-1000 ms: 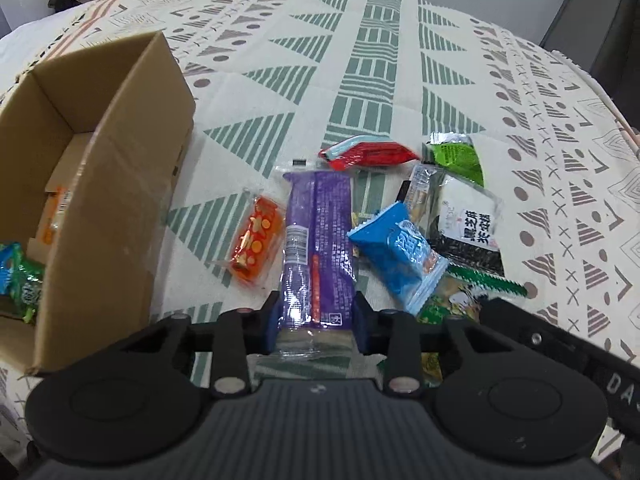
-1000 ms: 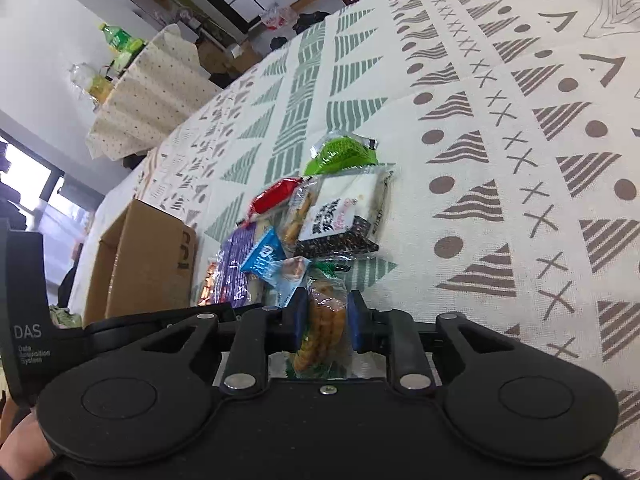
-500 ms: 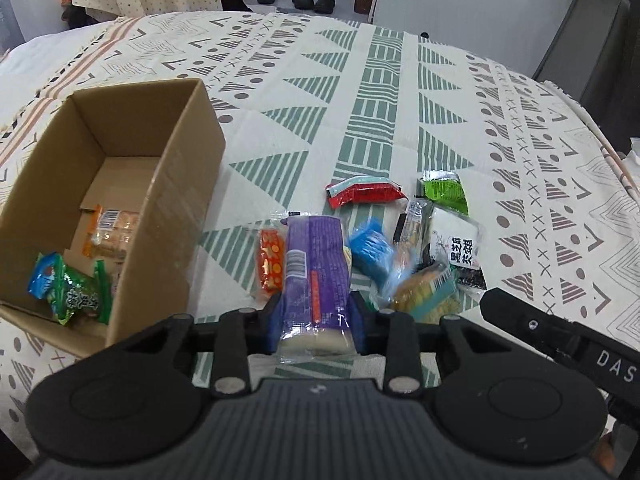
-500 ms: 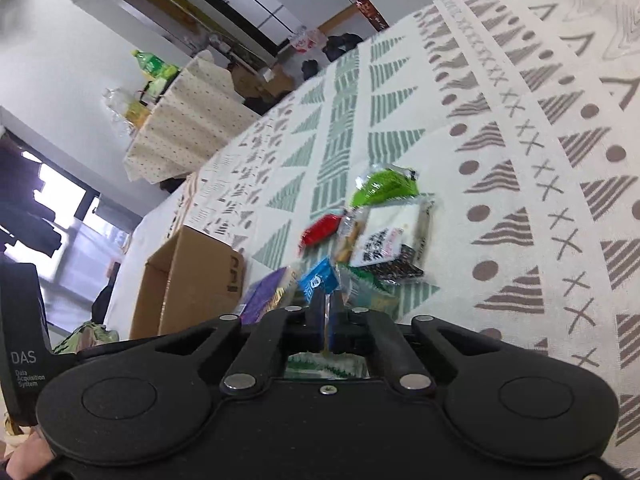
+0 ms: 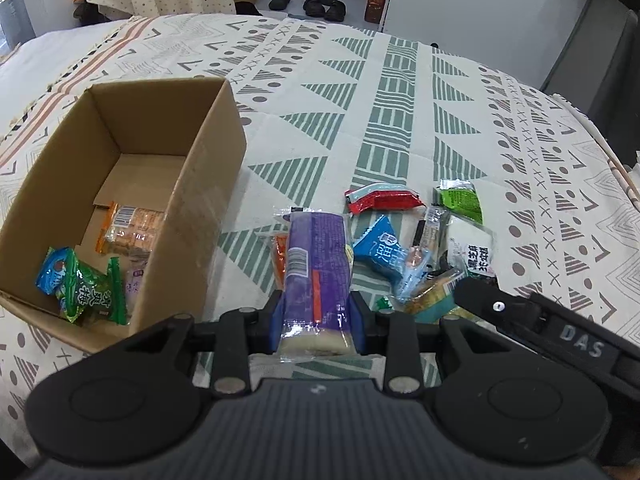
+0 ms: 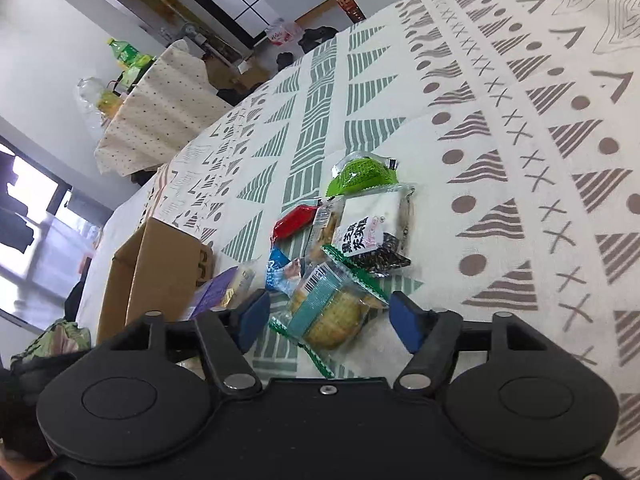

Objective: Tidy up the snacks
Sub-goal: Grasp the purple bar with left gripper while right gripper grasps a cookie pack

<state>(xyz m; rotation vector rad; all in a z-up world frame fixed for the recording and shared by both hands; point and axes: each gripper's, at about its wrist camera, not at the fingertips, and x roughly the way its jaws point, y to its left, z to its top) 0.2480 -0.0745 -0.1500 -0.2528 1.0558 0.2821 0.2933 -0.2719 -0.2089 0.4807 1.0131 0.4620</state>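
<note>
My left gripper (image 5: 316, 320) is shut on a long purple snack pack (image 5: 316, 264) and holds it above the cloth, right of the open cardboard box (image 5: 200, 184). The box holds a green pack (image 5: 94, 292), an orange cracker pack (image 5: 132, 230) and a blue one. My right gripper (image 6: 332, 320) is open around a teal-and-green cookie pack (image 6: 332, 308) that lies on the cloth. The rest of the pile lies beyond: blue pack (image 5: 380, 252), red pack (image 5: 384, 198), green pack (image 6: 360, 174), black-and-white sesame pack (image 6: 368, 232).
The table (image 5: 400, 92) wears a patterned cloth and curves away at the right. The box (image 6: 160, 268) also shows at the left in the right wrist view. A second draped table (image 6: 160, 112) with bottles stands beyond. Shoes lie on the floor (image 5: 312, 4).
My left gripper has lifted the purple pack and drawn back, so the box inside shows. My right gripper was shut on the cookie pack, closed fully, then opened wide around it.
</note>
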